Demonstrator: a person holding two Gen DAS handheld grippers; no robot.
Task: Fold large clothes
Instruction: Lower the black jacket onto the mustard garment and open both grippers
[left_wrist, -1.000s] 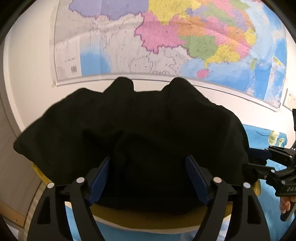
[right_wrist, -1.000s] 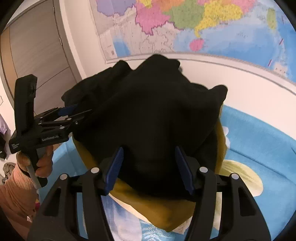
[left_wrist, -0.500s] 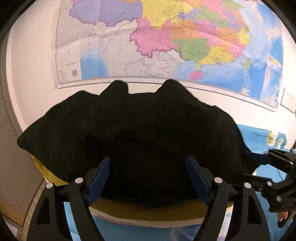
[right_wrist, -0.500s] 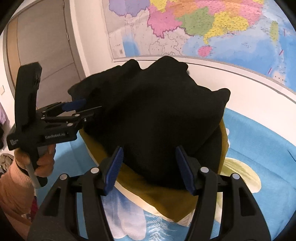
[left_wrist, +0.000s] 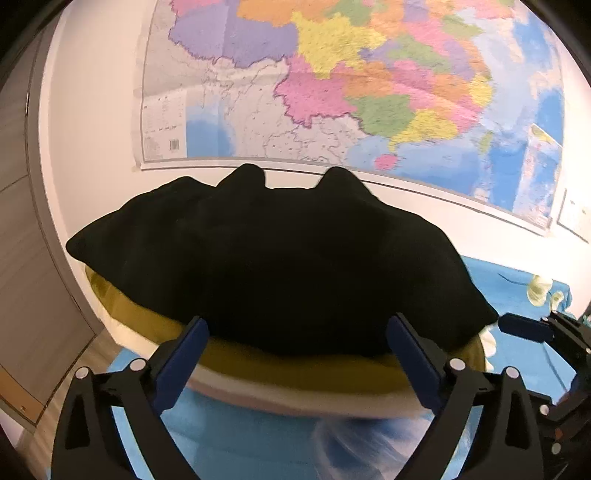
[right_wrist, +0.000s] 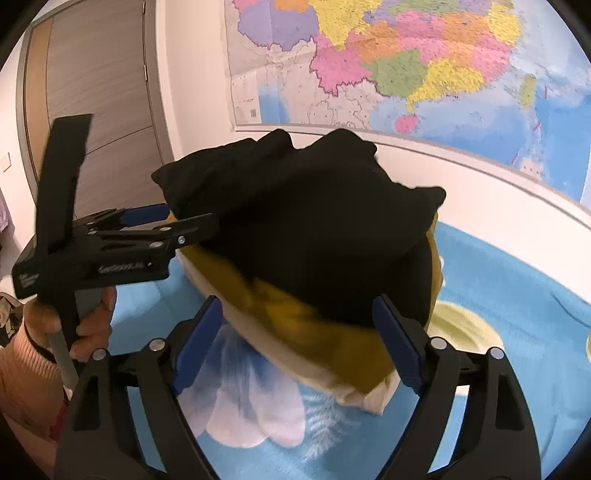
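At the bottom of the left wrist view the left tool stands wide, its jaws opening, and its blue pads flank the near edge of the clothes pile without pressing on it; nothing is gripped. The right tool fills the bottom of the right wrist view in the same way, its jaws opening, with the blurred near corner of the pile between its blue pads but not pinched. The folded black garment lies in the middle of both frames on top of a mustard-yellow garment, which rests on a cream layer; how many pieces the stack holds is hard to make out, since the black cloth shows almost no detail and hides most of what is under it. The stack sits on a blue patterned cover; whether it drapes a bench or a bed cannot be told. At the left of the right wrist view a hand in a peach sleeve grips the left tool's handle, the sleeve cut off by the frame edge. At the right edge of the left wrist view only part of the right tool shows. Beyond, a coloured wall map spans the top, cropped, with a grey door at upper left.
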